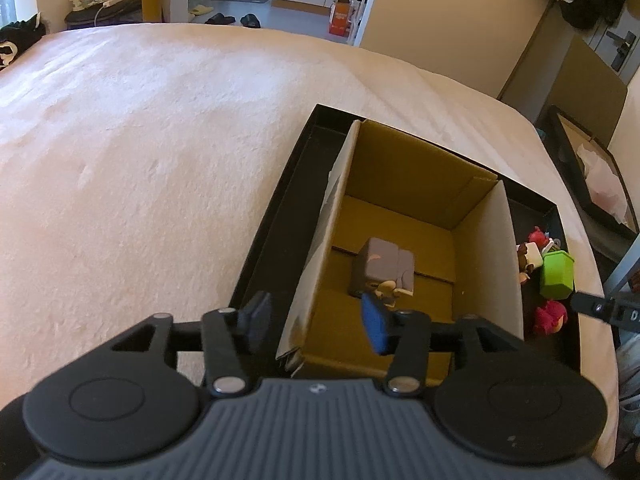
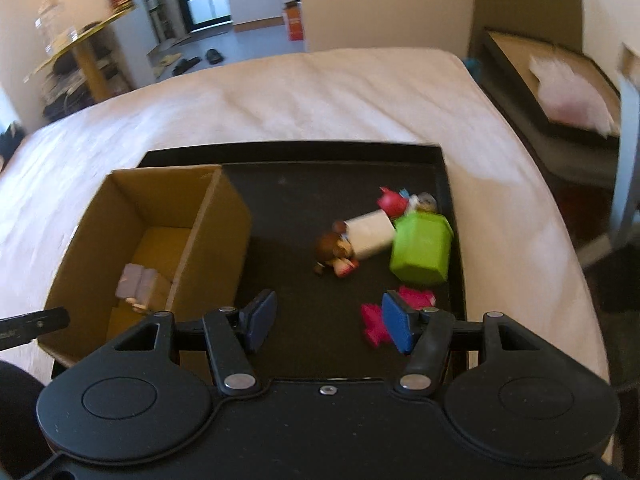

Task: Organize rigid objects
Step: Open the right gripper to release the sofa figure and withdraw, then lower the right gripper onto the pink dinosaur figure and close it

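Hovering over the near edge of the cardboard box (image 1: 404, 216), the left gripper (image 1: 316, 322) has its jaws parted with nothing between them; one finger hangs outside the box's left wall and the blue-padded one inside it. On the box floor, just beyond that pad, lies a grey block toy (image 1: 384, 266) with a small figure at its near end. The box stands in the left part of a black tray (image 2: 452, 184) resting on a pale bedspread (image 1: 140, 140). The right gripper (image 2: 330, 322) hangs above the tray's open floor, its jaws also apart and empty. Beside its right finger lies a pink toy (image 2: 416, 298). Farther back sit a green cup-like block (image 2: 420, 248) on its side, a white cylinder (image 2: 370, 232) touching it, a small brown-haired figure (image 2: 334, 254) and a red toy (image 2: 392, 202). This view is slightly blurred.
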A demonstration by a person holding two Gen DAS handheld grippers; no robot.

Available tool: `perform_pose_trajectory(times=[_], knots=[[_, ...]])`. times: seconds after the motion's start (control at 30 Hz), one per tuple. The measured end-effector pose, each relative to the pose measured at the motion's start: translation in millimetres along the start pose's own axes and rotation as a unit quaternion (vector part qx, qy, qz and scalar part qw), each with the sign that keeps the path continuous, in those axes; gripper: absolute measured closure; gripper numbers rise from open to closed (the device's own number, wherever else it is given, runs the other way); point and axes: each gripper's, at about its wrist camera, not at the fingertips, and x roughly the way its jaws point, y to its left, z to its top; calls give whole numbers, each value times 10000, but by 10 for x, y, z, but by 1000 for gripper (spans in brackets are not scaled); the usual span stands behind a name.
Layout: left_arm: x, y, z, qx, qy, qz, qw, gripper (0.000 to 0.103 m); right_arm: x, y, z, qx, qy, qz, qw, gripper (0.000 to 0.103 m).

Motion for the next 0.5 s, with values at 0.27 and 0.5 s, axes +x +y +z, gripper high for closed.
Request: perform_pose_trajectory(times=[0.27,0.5], knots=[[15,-107,6,218,78,289,9993,36,123,-318,-48,666,162,49,9976,41],[-10,-219,-20,529,16,452,9976,24,222,-545,-54,1173,337,215,9923,40]])
